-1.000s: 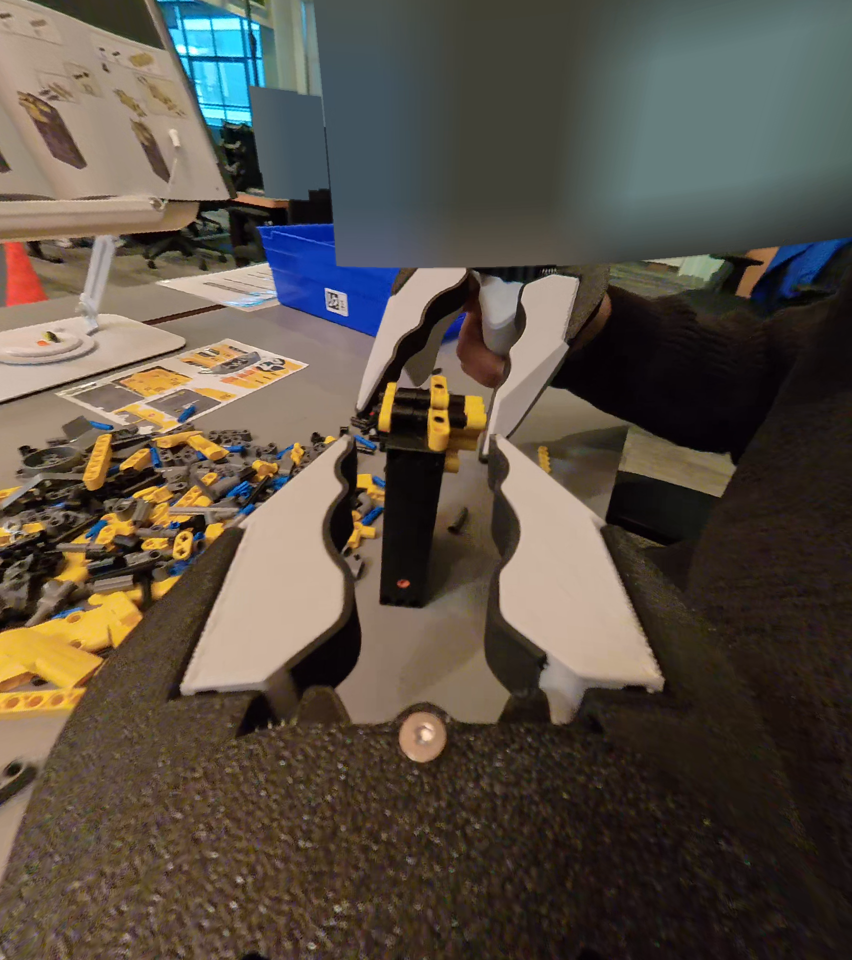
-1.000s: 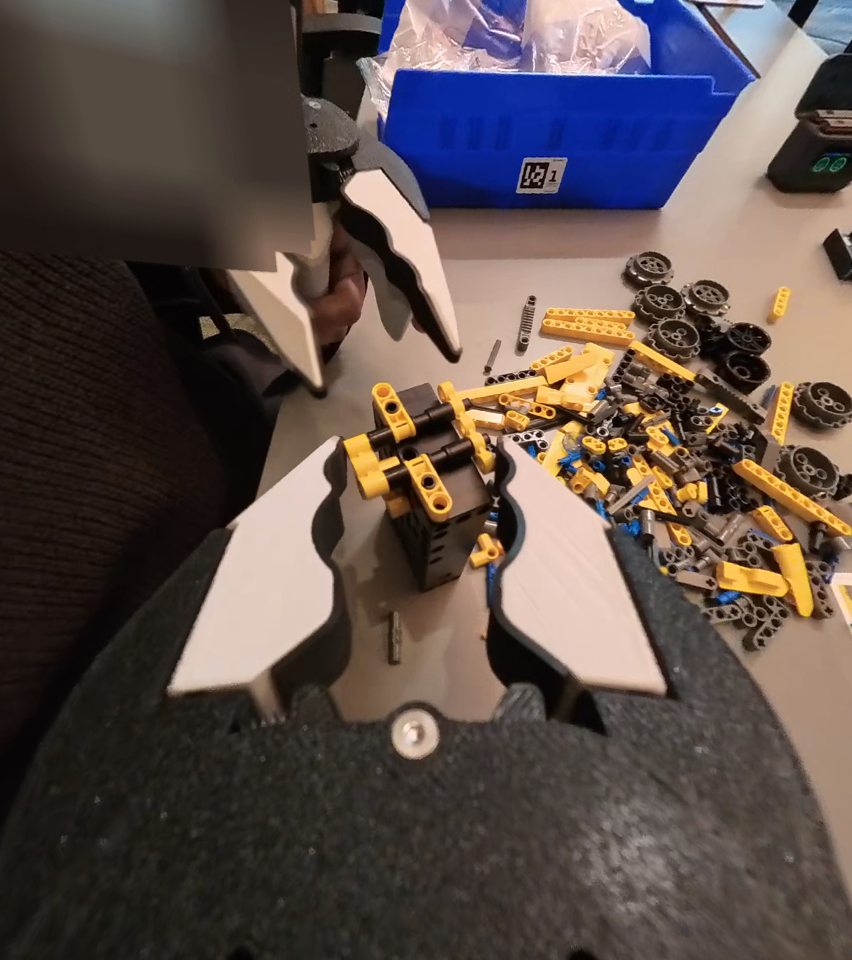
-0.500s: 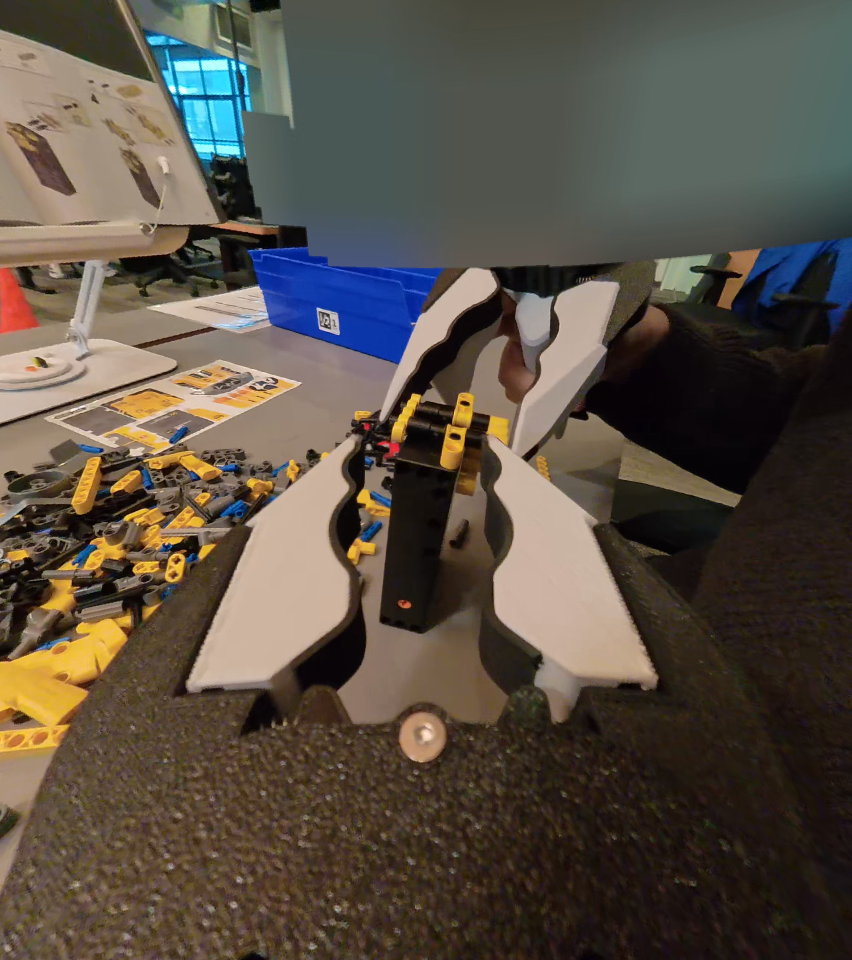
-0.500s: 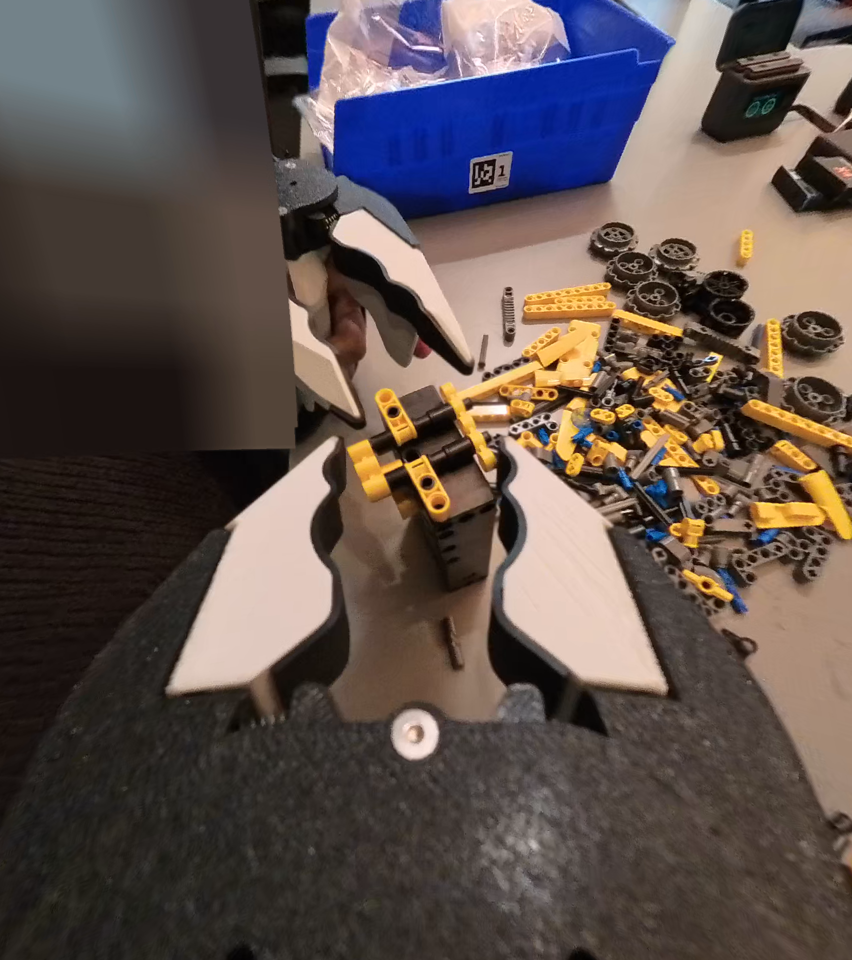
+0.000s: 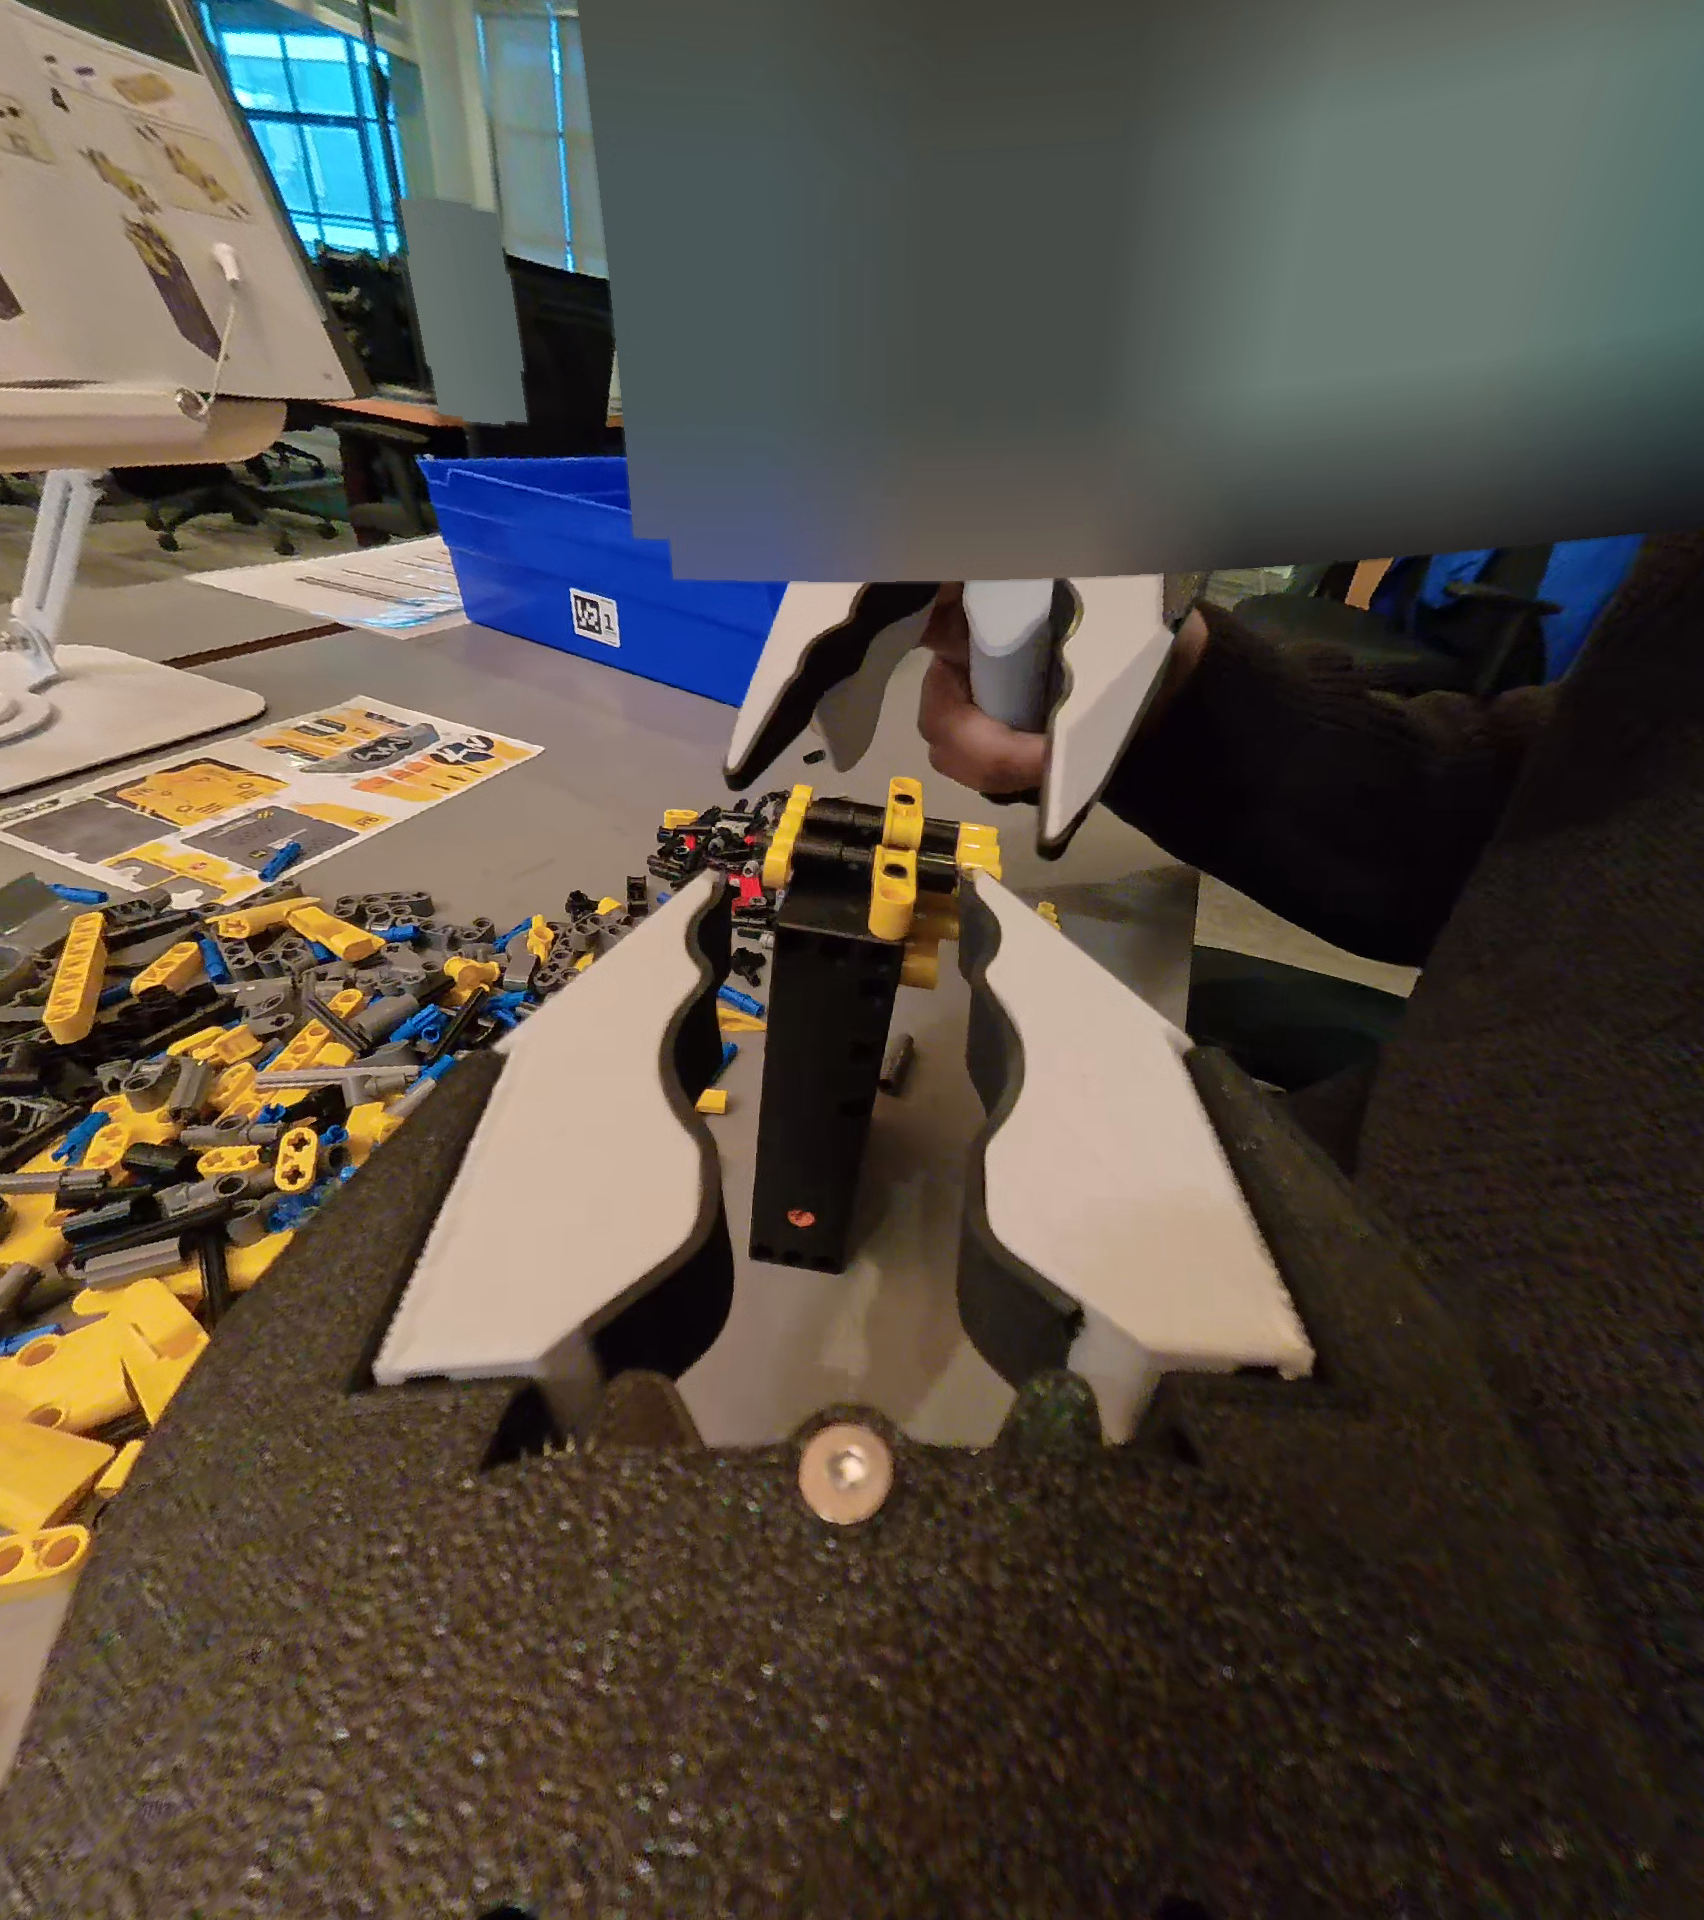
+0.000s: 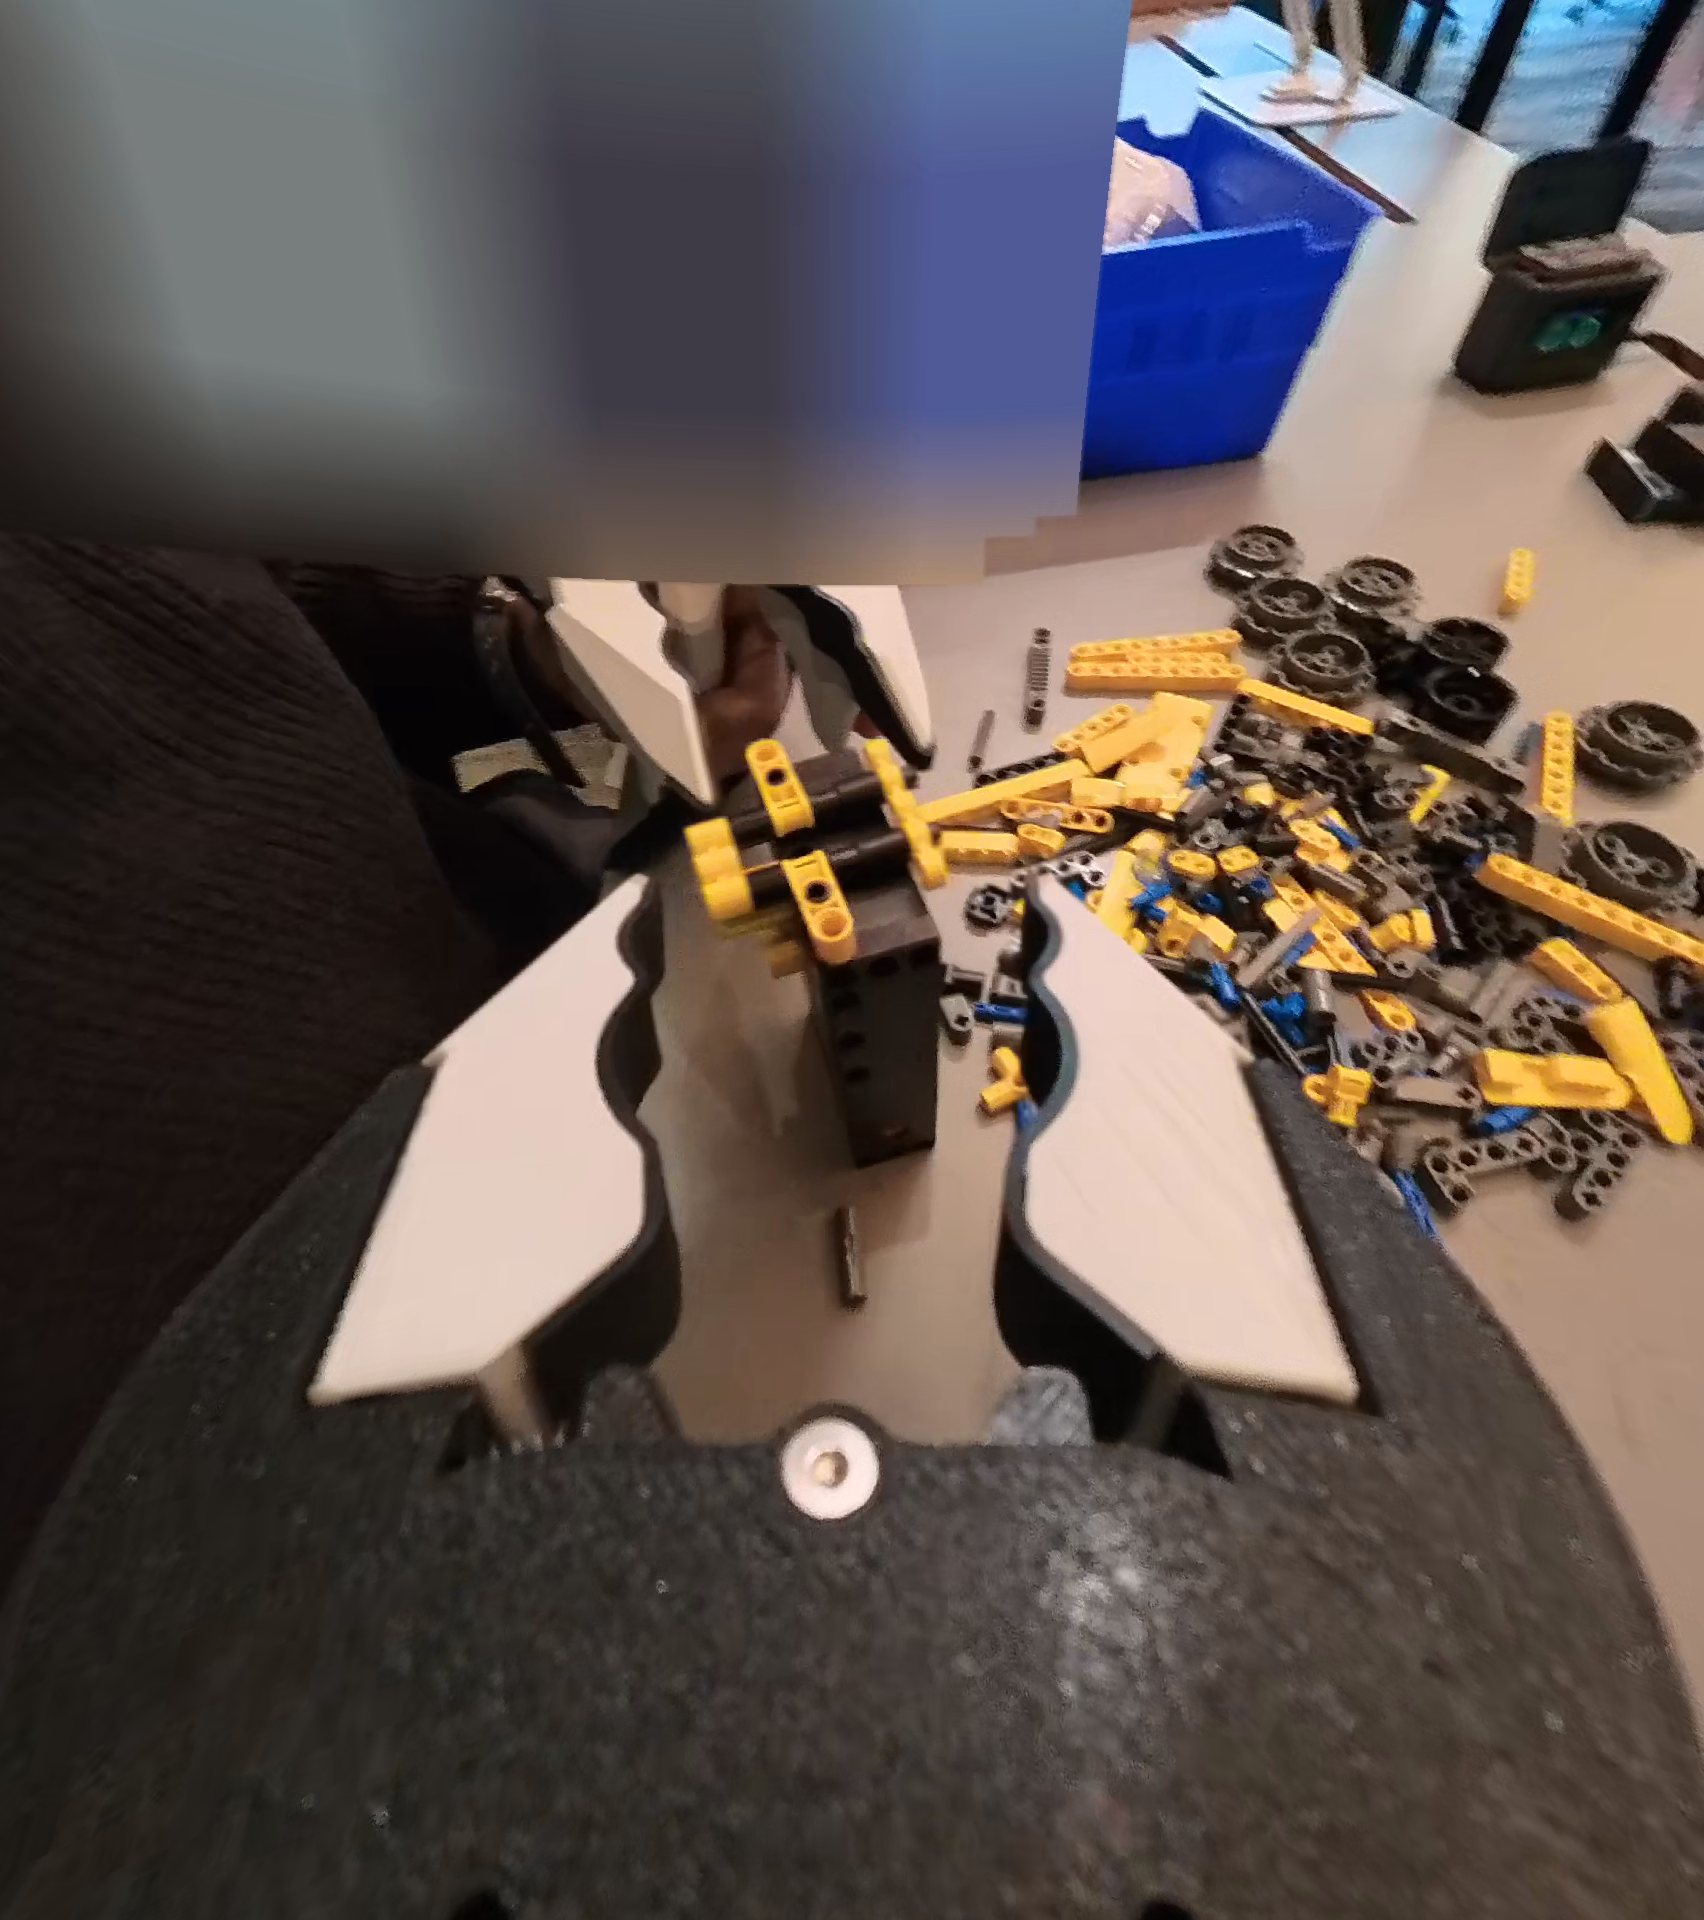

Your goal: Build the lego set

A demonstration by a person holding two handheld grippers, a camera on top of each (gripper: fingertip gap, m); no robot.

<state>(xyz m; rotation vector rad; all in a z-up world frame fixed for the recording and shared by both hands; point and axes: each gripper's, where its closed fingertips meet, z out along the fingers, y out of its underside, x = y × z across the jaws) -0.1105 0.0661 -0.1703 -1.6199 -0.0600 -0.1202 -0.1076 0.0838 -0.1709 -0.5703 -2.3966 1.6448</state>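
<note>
A black upright block tower [image 5: 822, 1091] with yellow connectors and black axles on top stands on the grey table [image 5: 557, 727]. My left gripper [image 5: 843, 899] is open, its fingertips close on either side of the tower's yellow top. My right gripper [image 6: 837, 899] is open and wide, with the same tower [image 6: 879, 1029] standing between its fingers. Each gripper faces the other across the tower: the right one [image 5: 895, 810] shows open just above and behind the top, the left one [image 6: 812, 779] open at the tower's far side. A hand holds each.
A heap of loose yellow, black, grey and blue pieces [image 5: 256, 1060] lies beside the tower [image 6: 1347, 914], with black wheels [image 6: 1347, 634] beyond. A blue bin [image 5: 536, 561], an instruction booklet on a stand [image 5: 79, 208], a sticker sheet [image 5: 256, 790] and black devices [image 6: 1554, 301] stand farther off. A small black pin [image 6: 848, 1252] lies near. My left and right fingertips are right by each other. Between my right fingertips and the small black pin [image 6: 848, 1252] there is roughly 11 cm. It turns up in the left wrist view [image 5: 895, 1064] as well.
My right gripper has drawn back and up a little from the tower's top and tilted lower. My left fingertips have come closer around the yellow top. The tower has stayed put.
</note>
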